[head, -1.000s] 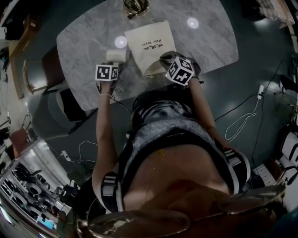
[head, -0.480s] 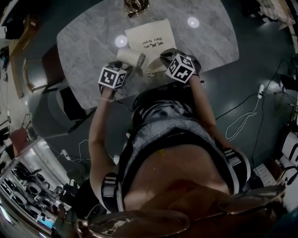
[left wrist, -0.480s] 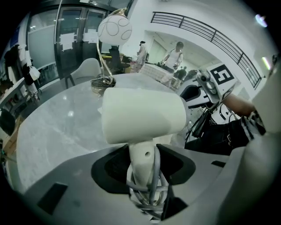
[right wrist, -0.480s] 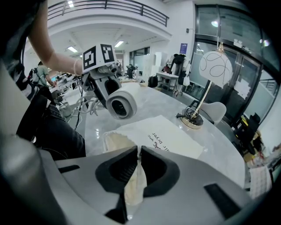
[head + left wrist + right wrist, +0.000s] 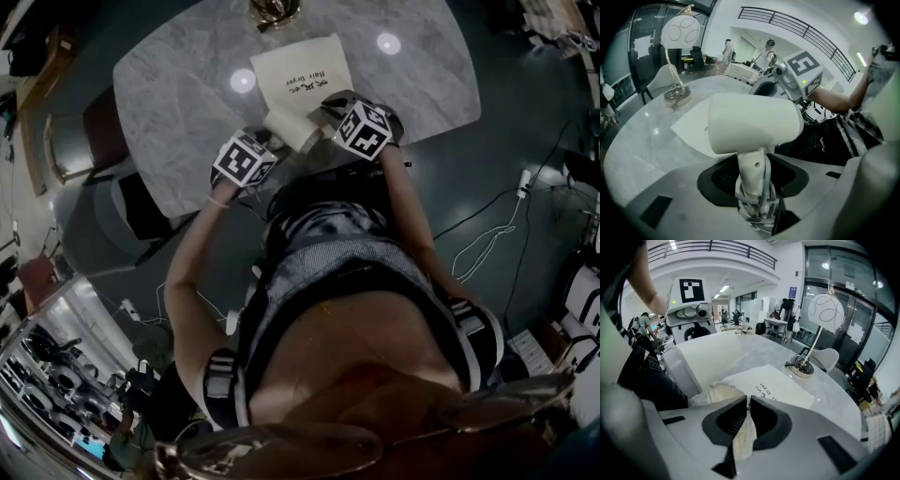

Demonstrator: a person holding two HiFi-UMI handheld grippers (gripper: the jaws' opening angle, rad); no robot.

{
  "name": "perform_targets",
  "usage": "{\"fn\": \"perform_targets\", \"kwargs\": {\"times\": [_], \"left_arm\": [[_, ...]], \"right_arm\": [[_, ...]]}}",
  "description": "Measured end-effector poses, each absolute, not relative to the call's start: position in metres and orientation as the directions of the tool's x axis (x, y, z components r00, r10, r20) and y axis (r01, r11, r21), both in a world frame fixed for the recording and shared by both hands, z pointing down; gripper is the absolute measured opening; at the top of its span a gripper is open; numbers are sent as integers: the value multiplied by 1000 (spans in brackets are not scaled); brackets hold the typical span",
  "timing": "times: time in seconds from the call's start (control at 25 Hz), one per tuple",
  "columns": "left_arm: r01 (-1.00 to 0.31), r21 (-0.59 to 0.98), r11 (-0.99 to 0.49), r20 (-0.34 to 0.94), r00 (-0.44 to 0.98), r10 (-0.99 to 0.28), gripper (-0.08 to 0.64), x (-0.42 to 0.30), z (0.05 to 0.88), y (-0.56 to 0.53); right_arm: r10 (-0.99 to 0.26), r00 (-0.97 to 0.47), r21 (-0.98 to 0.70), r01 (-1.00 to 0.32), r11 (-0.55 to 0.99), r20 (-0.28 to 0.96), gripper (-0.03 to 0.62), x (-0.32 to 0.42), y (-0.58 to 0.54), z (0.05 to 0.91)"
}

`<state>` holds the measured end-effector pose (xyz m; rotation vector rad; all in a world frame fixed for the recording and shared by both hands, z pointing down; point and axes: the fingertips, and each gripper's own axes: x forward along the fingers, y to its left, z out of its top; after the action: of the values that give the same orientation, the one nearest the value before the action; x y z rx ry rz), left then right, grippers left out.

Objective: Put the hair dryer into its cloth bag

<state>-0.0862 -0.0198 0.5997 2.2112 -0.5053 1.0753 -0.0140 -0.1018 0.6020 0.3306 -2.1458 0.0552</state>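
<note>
Just short of the mouth of the cloth bag [image 5: 302,73], the hair dryer [image 5: 750,124] was held by its handle, apparently lifted off the marble table [image 5: 178,89]. It was seen to be a white, blunt-barrelled dryer, with its cord [image 5: 761,197] wound in loops round the lower handle. The left gripper [image 5: 752,177] was clamped on that handle and the wound cord, its jaws part-way apart because of the thickness between them. The bag, a pale flat pouch printed with "Hair Dryer", lay on the table with its open end toward the person. A fold of cloth at that end was pinched in the right gripper [image 5: 746,404], whose jaws were almost fully together on it. The step in hand was judged to be the approach, with the dryer brought up to an opening that was held ready. The next move would call for the barrel to be lined up with the mouth and slid in while the hem was kept raised and taut. Beyond the bag's far end, a lamp [image 5: 806,367] stood on the table.
</note>
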Motion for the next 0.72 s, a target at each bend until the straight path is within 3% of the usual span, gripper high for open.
{"fn": "perform_targets", "kwargs": {"times": [0.72], "left_arm": [[-329,370,-869,828,540,148,187,-18,626,15]], "right_arm": [[-227,-544,90,-266,960,808,78,-17,-104,591]]}}
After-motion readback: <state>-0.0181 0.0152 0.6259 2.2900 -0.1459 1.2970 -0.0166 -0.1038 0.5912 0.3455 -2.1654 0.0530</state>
